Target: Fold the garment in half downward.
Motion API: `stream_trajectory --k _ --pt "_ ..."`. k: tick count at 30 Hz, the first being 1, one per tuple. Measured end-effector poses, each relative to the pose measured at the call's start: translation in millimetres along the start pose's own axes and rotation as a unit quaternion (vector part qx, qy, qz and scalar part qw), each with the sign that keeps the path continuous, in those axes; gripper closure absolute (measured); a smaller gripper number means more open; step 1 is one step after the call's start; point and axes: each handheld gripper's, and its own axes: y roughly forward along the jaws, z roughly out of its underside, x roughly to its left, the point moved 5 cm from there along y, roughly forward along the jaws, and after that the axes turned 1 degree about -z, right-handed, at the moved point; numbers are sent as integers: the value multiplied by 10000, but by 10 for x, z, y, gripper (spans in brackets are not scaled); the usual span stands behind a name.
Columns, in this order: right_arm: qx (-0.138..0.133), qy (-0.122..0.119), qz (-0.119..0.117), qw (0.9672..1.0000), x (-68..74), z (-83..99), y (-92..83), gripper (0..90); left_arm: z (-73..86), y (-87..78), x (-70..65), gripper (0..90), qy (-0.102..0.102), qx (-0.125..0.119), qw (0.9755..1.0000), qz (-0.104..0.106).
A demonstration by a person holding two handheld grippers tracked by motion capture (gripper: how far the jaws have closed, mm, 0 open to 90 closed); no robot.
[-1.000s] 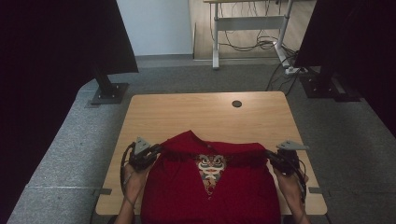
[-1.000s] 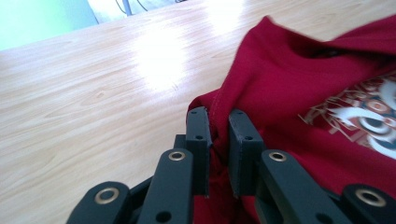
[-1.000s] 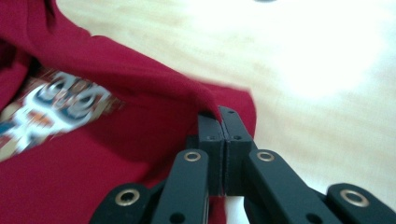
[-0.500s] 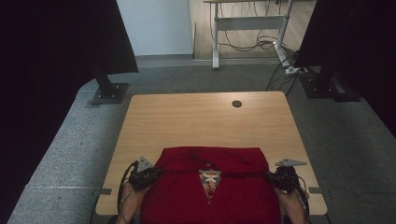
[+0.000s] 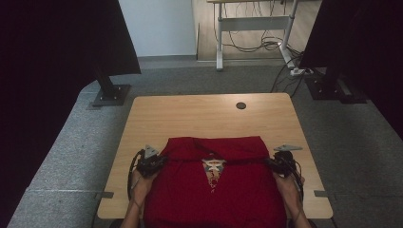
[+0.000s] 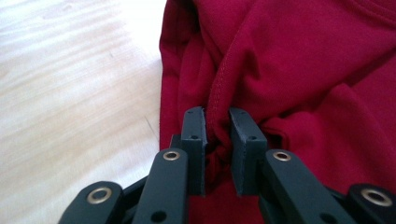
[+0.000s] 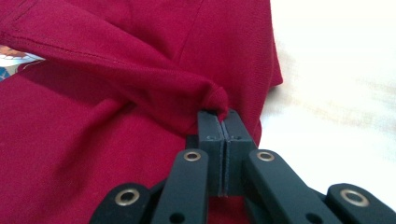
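Both grippers have pulled the red shirt's [image 5: 214, 190] folded edge back toward the counter's [image 5: 199, 118] near edge, left gripper [image 5: 159, 161] & right gripper [image 5: 274, 164] jaws each clamped on an end of that fold, running left-right.

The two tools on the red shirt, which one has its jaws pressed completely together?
The right tool: its jaws meet flush on a thin pinch of shirt. The left tool shows a gap holding a thicker fold.
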Motion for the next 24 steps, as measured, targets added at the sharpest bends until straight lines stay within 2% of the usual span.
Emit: stream_trajectory --k 1,6,7,8,9,10,11,12,13,14,15,16,17,18,19,20,21,22,24 --pt "-28 32 55 10000 -26 -72 68 886 -25 33 20 783 -50 -6 10000 -37" --pt "-32 98 103 9999 -61 -155 143 886 -90 109 61 784 -119 32 9999 -98" --pt "-32 98 103 9999 -61 -155 143 886 -129 128 86 784 -151 127 9997 -157" --pt "-27 81 150 9999 -70 -175 153 886 -134 110 100 790 -92 128 9995 -272" --pt "-28 13 256 9997 -70 -176 140 886 -144 73 115 798 -3 35 9991 -413" --pt "-28 13 256 9997 -70 -176 140 886 -144 73 115 803 -3 35 9991 -413" --pt "-72 -88 395 9992 -72 -179 114 886 -162 -8 141 803 32 -145 9986 -502" --pt "-72 -88 395 9992 -72 -179 114 886 -162 -8 141 805 32 -145 9986 -502" --pt "-193 -145 446 9987 -68 -184 56 886 -162 -8 141 805 32 -145 9986 -502" --pt "-193 -145 446 9987 -68 -184 56 886 -239 -257 152 805 149 -499 9969 -584" --pt "-193 -145 446 9987 -68 -184 56 886 -239 -257 152 804 149 -499 9969 -584" --pt "-479 -263 430 9976 -2 -208 -166 887 -266 -387 132 804 263 -609 9960 -605" --pt "-577 -359 414 9968 55 -204 -282 887 -277 -473 112 802 299 -690 9955 -577" --pt "-577 -359 414 9968 55 -204 -282 887 -277 -473 112 801 299 -690 9955 -577" --pt "-640 -375 387 9965 96 -192 -364 887 -277 -473 112 801 299 -690 9955 -577" --pt "-766 -423 275 9958 193 -131 -566 886 -200 -734 21 788 342 -730 9961 -359" --pt "-766 -423 275 9958 193 -131 -566 886 -200 -734 21 785 342 -730 9961 -359" --pt "-716 -362 130 9967 243 -35 -667 886 -79 -802 -50 782 353 -595 9975 -162" --pt "-673 -333 64 9972 255 6 -683 886 -79 -802 -50 778 353 -595 9975 -162"
